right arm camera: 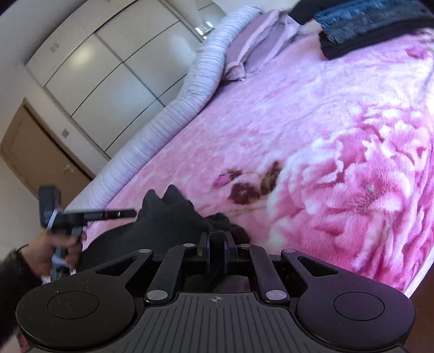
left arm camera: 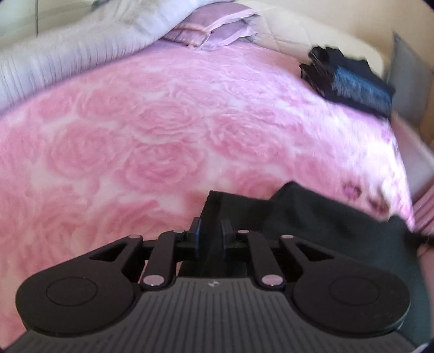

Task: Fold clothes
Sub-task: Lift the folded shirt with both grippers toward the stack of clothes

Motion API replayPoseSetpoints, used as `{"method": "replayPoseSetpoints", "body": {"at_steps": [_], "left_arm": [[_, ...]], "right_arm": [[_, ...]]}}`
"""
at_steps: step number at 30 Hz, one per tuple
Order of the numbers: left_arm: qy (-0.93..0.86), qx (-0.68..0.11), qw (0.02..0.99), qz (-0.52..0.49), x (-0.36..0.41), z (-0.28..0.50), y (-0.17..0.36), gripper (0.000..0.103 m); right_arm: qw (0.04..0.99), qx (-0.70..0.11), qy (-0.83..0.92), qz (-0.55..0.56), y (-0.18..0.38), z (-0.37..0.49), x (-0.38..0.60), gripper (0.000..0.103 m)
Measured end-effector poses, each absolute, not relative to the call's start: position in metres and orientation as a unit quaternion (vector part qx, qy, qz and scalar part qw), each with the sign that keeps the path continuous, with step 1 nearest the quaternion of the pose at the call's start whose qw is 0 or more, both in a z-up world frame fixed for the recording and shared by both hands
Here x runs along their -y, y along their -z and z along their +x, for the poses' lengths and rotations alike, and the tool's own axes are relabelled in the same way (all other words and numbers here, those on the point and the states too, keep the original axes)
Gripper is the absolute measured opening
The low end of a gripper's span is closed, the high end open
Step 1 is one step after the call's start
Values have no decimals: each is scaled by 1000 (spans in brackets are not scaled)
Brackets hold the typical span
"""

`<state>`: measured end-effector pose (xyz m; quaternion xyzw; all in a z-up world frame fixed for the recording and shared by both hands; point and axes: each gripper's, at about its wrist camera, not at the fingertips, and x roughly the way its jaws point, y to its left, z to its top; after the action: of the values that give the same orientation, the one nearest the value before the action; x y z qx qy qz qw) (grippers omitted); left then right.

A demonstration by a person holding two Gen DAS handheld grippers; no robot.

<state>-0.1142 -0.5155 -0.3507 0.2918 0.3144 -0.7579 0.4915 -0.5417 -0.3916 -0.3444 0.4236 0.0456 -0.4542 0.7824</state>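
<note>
Left gripper (left arm camera: 211, 230) nearly closed, pads pinching an edge of the black garment (left arm camera: 312, 217); a narrow strip of cloth runs up between the fingers and pokes out above the tips. Rest of the garment trails off to the right of that gripper, lying bunched at the near edge of the pink blanket (left arm camera: 162, 135). Right gripper (right arm camera: 217, 241) likewise nearly shut, clamped on a thick fold of the same black garment (right arm camera: 168, 217), cloth filling the gap between its pads. In the right wrist view the garment is heaped just ahead and left of the fingers, peaks of fabric sticking up, sitting on the near part of the blanket (right arm camera: 298, 108). The person's left hand (right arm camera: 51, 249) shows at lower left of that view, gripping the handle of the other tool, whose dark body reaches toward the garment; blurred. A folded pile (left arm camera: 350, 81) of dark clothes, with a blue denim-like piece in it, sits at the far right corner of the bed, well apart from the held garment; same pile (right arm camera: 374, 24) at top right in the right view. Striped pale duvet (left arm camera: 40, 62) is bunched along the far left side, mauve pillow (left arm camera: 214, 30) beside it. White wardrobe (right arm camera: 103, 62) and brown door (right arm camera: 40, 152) behind the bed.
</note>
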Motion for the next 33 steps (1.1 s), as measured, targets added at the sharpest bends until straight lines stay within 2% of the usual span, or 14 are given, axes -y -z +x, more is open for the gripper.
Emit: {"method": "replayPoseSetpoints", "body": {"at_steps": [5,6,7,10,14,17,19,21,26,30,33], "left_arm": [[763,-307,458,338,526,-132,359,15],[764,-305,456,340,527,-134,359,6],[767,-304,452,339,527,-136,358,4],[783,-255,470,318,518,-136,340,4],[784,-235,488,303,521,-134,332,4],[760,-262,480,351,535,-141,363,7],[758,-260,487,348,534,-142,369,10],[751,-264,500,341,532,-137,362,19],[737,-239,544,322,506,-113,326,17],[755,-220,535,310,456,-107,302,17],[778,-217,497,316,414,-122,304,18]], "right_arm": [[780,-51,457,424,344,-540,394,8],[781,-54,457,422,344,-540,394,8],[782,-58,456,421,342,-538,394,8],[787,-48,456,413,328,-541,393,8],[801,-35,461,379,313,-539,394,8],[783,-76,465,406,335,-531,411,8],[780,-69,462,417,340,-535,413,8],[781,-63,462,416,337,-538,411,9],[767,-68,499,398,318,-550,393,19],[766,-47,511,387,300,-555,364,20],[789,-55,475,385,294,-537,344,21]]}}
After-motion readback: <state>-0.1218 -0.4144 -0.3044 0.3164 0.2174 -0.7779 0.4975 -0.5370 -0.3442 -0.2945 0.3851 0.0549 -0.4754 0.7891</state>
